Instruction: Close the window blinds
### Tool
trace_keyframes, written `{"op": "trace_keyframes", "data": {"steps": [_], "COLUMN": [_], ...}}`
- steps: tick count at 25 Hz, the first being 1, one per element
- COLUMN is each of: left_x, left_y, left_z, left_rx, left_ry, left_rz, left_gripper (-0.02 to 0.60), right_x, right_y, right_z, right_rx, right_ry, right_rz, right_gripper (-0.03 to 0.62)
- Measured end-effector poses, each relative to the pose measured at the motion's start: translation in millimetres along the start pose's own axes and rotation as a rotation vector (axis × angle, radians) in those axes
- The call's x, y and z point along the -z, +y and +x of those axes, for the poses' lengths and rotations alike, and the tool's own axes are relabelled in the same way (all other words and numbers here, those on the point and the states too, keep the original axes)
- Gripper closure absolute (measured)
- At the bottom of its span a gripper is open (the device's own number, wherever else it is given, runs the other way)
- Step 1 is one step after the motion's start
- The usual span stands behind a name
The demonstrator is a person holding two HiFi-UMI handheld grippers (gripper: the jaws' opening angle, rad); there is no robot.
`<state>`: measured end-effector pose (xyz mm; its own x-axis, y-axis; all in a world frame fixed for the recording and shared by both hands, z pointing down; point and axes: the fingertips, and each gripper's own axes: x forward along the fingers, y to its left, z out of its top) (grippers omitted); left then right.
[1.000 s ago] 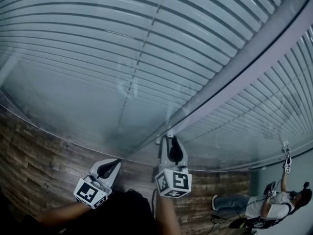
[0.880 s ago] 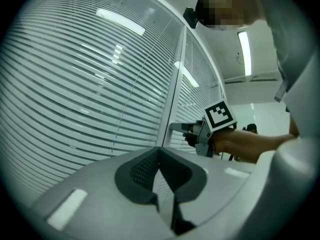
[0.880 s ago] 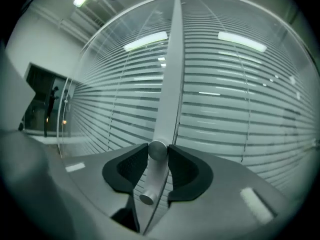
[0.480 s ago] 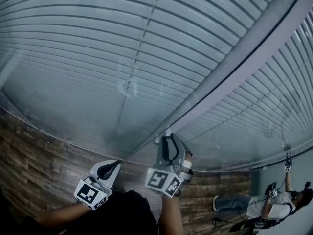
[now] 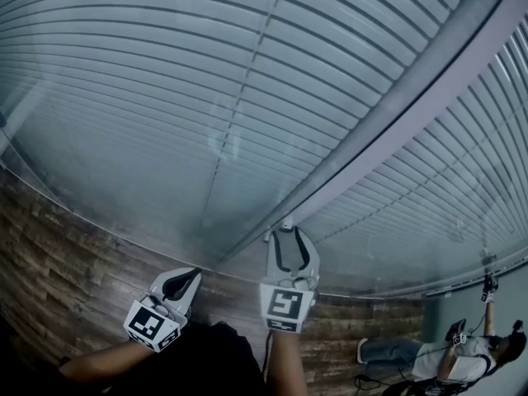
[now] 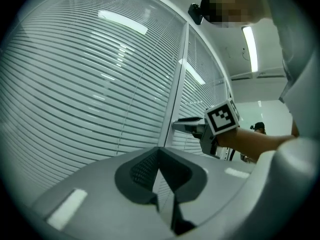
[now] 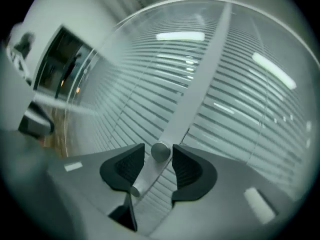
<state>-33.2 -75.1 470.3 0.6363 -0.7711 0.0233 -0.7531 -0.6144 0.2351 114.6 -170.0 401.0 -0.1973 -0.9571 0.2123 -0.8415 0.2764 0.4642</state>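
White slatted blinds (image 5: 206, 73) hang behind glass on both sides of a grey upright frame (image 5: 396, 130). A small round metal knob (image 7: 160, 151) sticks out of that frame near its lower end. My right gripper (image 7: 159, 155) has its jaws on either side of the knob (image 5: 286, 223); they are opening, and a thin gap shows at each pad. My left gripper (image 5: 191, 272) is shut with nothing in it, held off to the left of the frame. From the left gripper (image 6: 159, 149), the right gripper (image 6: 176, 125) points at the frame.
A wood-plank floor (image 5: 66, 246) runs along the foot of the glass wall. At the far right another person (image 5: 462, 349) reaches up at a further blind panel. Ceiling lights are reflected in the glass (image 7: 180, 36).
My right gripper twisted on the knob half a second ago and is straight again now, with its jaws wider. The left gripper has stayed put.
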Motion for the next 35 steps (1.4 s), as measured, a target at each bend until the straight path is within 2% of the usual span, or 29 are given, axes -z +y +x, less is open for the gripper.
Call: {"op": "trace_keyframes", "data": {"steps": [3,5,7,10,13,16,18,23,26,28,30,32,35], "left_x": [0,1,2,2,1,-1,-1,0,-2,-4,-5,-5,-6], "left_y": [-4,-4,-1,-2,-3,-2,-5,-8,-15,-21,-28,-34,-42], "left_z": [-7,-8,-7,-12,-16,-15,-17,-19,-17,-14,-11,-8,-3], "left_rx": [-0.016,-0.018,-0.023,-0.04,-0.047,-0.047,-0.05,-0.058,-0.057,-0.058,-0.061,-0.067,-0.078], "left_ry": [-0.006,-0.005,-0.008,-0.011,-0.015,-0.024,-0.03,-0.039,-0.043,-0.048,-0.05,-0.052,-0.052], "left_rz": [0.001,0.005,0.01,0.012,0.016,0.018,0.018,0.017,0.024,0.032,0.034,0.031,0.022], "left_gripper": [0.583,0.583,0.583,0.583,0.583,0.583,0.583,0.583,0.583,0.583,0.583,0.583,0.583], "right_x": [-1,2,4,7,6,3,1,-2,-4,-3,-6,-7,-6], "right_y": [-6,-9,-10,-15,-13,-10,-4,13,19,19,18,16,10], "right_z": [-11,-8,-2,-3,-6,-3,-5,-3,-1,-1,-3,-4,-10], "right_rx": [-0.027,-0.035,-0.038,-0.022,-0.035,-0.033,-0.016,0.046,0.051,0.035,0.008,-0.028,-0.083], "right_ry": [-0.101,-0.136,-0.156,-0.169,-0.157,-0.118,-0.077,0.05,0.079,0.072,0.05,0.013,-0.06], "right_rz": [0.379,0.546,0.639,0.673,0.577,0.425,0.26,-0.279,-0.459,-0.482,-0.444,-0.351,-0.141], "right_gripper": [0.413,0.414,0.422,0.459,0.461,0.462,0.464,0.465,0.465,0.465,0.461,0.457,0.456]}}
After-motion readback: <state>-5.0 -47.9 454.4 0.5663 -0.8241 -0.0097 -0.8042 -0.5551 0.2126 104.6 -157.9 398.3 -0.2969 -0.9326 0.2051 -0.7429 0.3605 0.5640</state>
